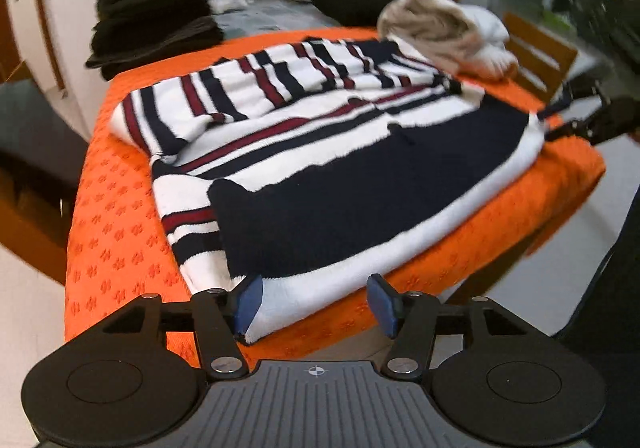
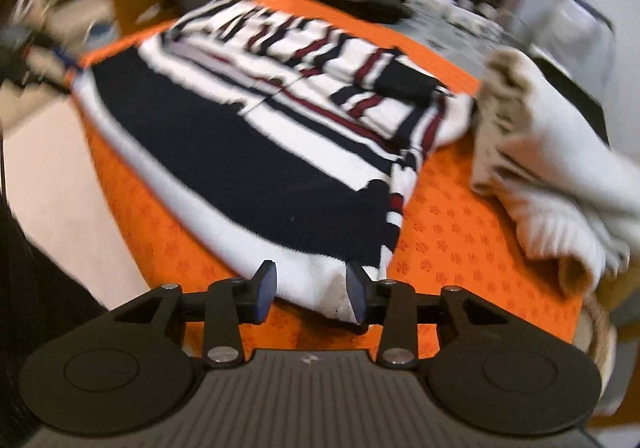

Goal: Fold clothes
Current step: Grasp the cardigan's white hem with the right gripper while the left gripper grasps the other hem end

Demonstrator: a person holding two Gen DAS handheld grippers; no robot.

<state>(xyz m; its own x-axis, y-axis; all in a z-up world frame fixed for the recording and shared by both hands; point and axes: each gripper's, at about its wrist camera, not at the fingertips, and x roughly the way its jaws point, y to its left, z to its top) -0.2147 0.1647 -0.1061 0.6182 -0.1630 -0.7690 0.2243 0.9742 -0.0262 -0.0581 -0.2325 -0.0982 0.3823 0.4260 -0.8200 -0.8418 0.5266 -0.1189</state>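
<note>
A white, navy and red striped sweater [image 1: 320, 152] lies spread on the orange tablecloth [image 1: 120, 232], sleeves folded across its chest. My left gripper [image 1: 315, 304] is open at the near hem corner, its left pad [image 1: 248, 302] touching the white edge. The right gripper [image 1: 576, 112] shows small at the far hem corner. In the right wrist view, the right gripper [image 2: 312, 294] is open with the sweater's [image 2: 248, 168] white hem corner lying between its pads. The left gripper [image 2: 40, 60] is a blur at the far left there.
A stack of dark folded clothes [image 1: 152, 8] stands at the table's far end. A heap of beige and white garments [image 1: 448, 36] lies beside the sweater, also in the right wrist view [image 2: 552, 152]. A wooden chair [image 1: 536, 52] stands past the table edge.
</note>
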